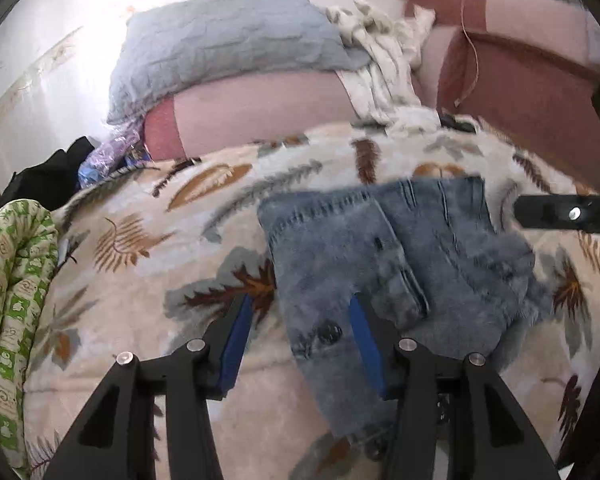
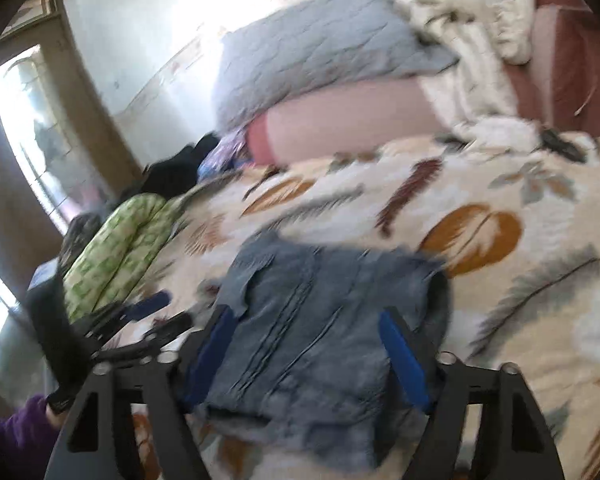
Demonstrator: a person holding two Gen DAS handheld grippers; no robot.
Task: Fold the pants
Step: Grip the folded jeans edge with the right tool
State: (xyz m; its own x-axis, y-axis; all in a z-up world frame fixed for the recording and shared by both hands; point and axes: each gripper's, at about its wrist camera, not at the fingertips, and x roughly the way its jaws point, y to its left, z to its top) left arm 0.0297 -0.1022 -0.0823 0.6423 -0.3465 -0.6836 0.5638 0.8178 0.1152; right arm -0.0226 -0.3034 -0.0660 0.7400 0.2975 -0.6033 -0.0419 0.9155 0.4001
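The folded jeans lie on the leaf-print blanket. The left gripper and right gripper hover over the jeans, fingers apart, holding nothing.

My right tongs stand wide open low in the frame, straddling the folded denim pants on the leaf-print bed blanket. Left tongs show at lower left. Everything's motion-blurred.

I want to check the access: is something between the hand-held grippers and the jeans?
Nothing visible. The left hand-held gripper and the right hand-held gripper are open directly over the folded jeans on the leaf-patterned blanket.
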